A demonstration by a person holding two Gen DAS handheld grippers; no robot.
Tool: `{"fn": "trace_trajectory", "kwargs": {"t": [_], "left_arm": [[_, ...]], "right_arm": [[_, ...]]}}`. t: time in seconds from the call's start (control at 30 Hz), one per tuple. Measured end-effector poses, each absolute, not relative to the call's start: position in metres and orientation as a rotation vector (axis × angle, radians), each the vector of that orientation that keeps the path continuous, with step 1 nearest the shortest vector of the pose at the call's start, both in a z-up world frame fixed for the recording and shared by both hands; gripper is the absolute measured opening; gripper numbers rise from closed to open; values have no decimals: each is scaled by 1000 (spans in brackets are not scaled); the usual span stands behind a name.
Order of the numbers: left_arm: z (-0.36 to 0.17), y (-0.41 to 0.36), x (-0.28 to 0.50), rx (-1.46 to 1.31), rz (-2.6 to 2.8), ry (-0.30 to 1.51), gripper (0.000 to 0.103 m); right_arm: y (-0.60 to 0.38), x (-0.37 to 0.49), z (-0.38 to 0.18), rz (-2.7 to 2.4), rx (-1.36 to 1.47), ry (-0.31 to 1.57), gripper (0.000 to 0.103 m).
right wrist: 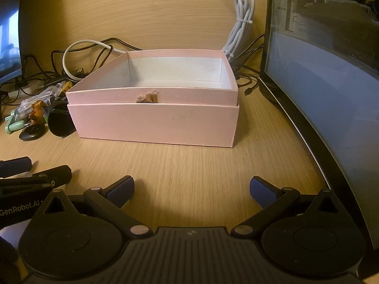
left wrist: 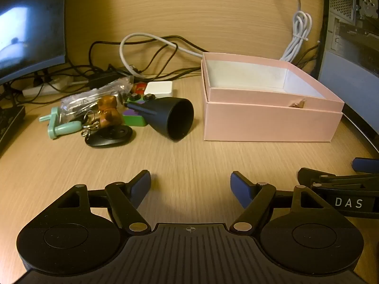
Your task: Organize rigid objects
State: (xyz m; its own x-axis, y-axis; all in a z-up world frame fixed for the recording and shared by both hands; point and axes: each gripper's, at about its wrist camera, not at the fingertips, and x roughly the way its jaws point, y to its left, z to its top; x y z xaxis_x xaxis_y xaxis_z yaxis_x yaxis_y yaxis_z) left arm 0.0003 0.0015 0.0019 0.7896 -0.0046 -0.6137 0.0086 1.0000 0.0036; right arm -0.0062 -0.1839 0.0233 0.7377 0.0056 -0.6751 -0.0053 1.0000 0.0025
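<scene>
An open pink box (left wrist: 270,123) stands on the wooden desk, seen head-on in the right wrist view (right wrist: 156,123); its inside looks empty. Left of it lies a pile: a black cone-shaped funnel (left wrist: 170,117), a brown bear keychain (left wrist: 107,112), a black oval key fob (left wrist: 110,137), a mint green plastic part (left wrist: 62,125), a green and purple block (left wrist: 133,118), a white square block (left wrist: 159,89) and a clear plastic bag (left wrist: 94,97). My left gripper (left wrist: 190,187) is open and empty, short of the pile. My right gripper (right wrist: 191,189) is open and empty, in front of the box.
Tangled black and white cables (left wrist: 146,47) and a power strip (left wrist: 45,88) lie behind the pile. A monitor (left wrist: 28,28) stands at the left, another monitor (right wrist: 327,90) at the right. A coiled white cable (right wrist: 241,21) hangs behind the box.
</scene>
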Motion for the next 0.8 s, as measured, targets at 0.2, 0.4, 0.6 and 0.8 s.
{"fn": "trace_trajectory", "kwargs": {"t": [0.2, 0.4, 0.6, 0.8], "left_arm": [[2, 2, 0, 7, -7, 661, 80], [0, 1, 0, 12, -4, 660, 80], [1, 1, 0, 11, -5, 660, 80], [0, 0, 0, 11, -5, 660, 80]], "right_arm": [[-183, -6, 23, 5, 0, 741, 103], [-183, -6, 23, 4, 0, 741, 103], [-183, -6, 23, 4, 0, 741, 103], [-183, -6, 23, 4, 0, 741, 103]]}}
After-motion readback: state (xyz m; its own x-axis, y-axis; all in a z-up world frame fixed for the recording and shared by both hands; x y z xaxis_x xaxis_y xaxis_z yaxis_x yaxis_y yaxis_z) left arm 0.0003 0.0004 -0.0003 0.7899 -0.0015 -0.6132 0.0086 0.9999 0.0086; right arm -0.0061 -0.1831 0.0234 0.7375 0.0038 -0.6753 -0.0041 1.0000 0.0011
